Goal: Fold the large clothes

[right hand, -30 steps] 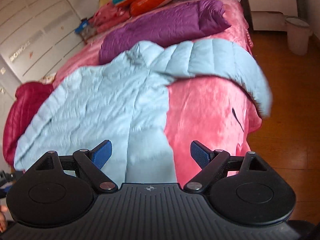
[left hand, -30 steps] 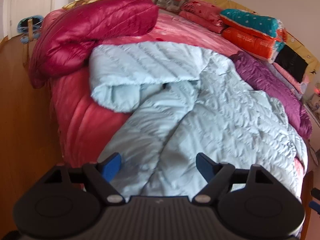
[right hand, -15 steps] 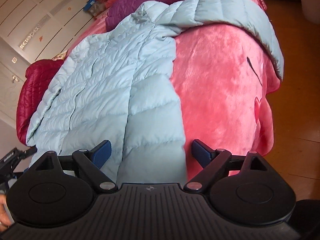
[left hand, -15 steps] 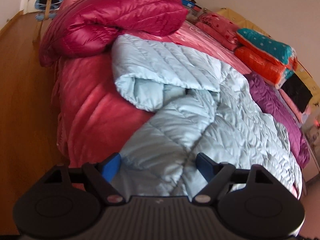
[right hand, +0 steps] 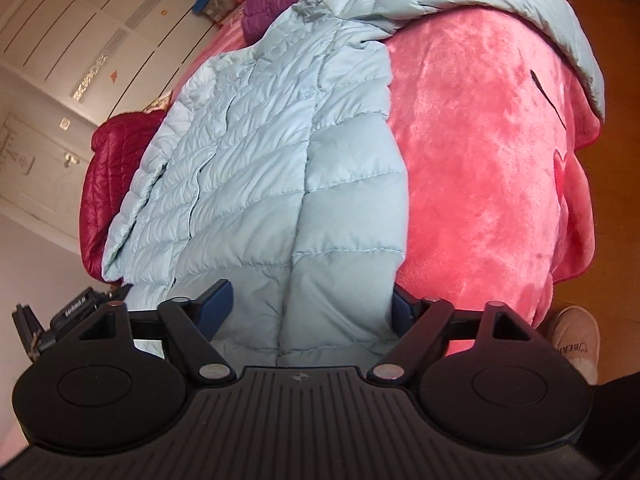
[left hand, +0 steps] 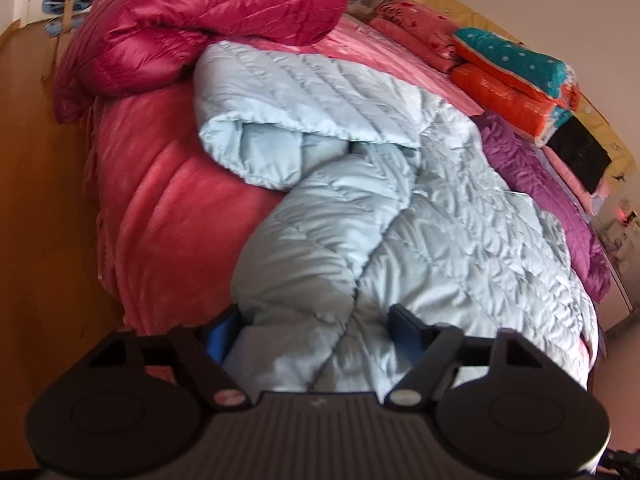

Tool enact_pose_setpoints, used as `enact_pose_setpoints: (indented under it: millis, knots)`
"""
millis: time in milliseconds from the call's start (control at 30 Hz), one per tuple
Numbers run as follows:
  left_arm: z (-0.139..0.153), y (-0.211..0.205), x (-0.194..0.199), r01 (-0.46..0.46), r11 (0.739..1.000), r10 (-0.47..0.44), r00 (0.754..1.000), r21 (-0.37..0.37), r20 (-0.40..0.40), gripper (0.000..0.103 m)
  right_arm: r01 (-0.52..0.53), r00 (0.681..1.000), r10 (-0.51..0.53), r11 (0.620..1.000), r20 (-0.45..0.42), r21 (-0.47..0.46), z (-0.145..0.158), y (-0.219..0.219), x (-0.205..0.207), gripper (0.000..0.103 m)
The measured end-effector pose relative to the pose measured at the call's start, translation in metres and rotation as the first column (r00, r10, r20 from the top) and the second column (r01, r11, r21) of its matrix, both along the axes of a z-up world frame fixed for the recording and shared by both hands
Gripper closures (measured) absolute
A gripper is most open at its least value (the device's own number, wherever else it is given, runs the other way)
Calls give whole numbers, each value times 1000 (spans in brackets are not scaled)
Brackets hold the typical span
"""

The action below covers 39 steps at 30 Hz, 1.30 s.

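Nearest to me, the left gripper (left hand: 314,330) has its blue fingers (left hand: 402,326) set on either side of a thick bunch of hem on the pale blue puffer jacket (left hand: 360,208). Its jaws have just been closing, with the padding bulging between them, but I cannot tell whether the pads actually press it. The right gripper (right hand: 308,308) sits at the hem's other corner; its jaws have also been closing, fabric fills the gap between them, and again I cannot make out firm contact.

The jacket lies spread on the pink plush blanket (right hand: 480,152) covering the bed, its hem at the near edge. It is quilted in slanting stitched bands, glossy and crinkled, with a zip line running up the front. One sleeve is rolled back over itself on the far side of the body; the other drapes off toward the bed's corner.

Beyond it lie a crimson puffer coat (left hand: 192,20) heaped up, a purple quilted coat (left hand: 532,176), and folded bedding (left hand: 508,72) by the wall.
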State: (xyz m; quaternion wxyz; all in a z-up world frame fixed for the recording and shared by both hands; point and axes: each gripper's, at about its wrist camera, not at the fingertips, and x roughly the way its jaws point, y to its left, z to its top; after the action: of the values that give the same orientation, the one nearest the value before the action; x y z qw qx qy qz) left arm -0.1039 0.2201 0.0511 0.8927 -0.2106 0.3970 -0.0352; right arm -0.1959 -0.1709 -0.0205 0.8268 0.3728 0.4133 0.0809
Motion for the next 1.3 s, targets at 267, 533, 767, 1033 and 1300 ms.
enact_pose_setpoints:
  millis: [267, 533, 767, 1033, 1300]
  knots:
    - [11, -17, -13, 109, 993, -111, 992, 48, 60, 88, -47, 999, 49, 994, 16, -101, 9, 20, 2, 79]
    - [23, -50, -29, 251, 957, -256, 967, 146, 14, 93, -8, 1000, 10, 994, 15, -108, 24, 11, -10, 86]
    - [31, -72, -49, 380, 904, -378, 925, 198, -51, 93, 30, 999, -32, 994, -13, -106, 32, -3, -35, 86]
    - [31, -86, -50, 459, 855, -445, 888, 242, -113, 90, 77, 993, -88, 989, -84, -126, 25, -14, -34, 85]
    - [51, -65, -58, 401, 898, -394, 916, 183, -72, 63, 114, 988, -130, 978, -81, -175, 26, -14, -29, 31]
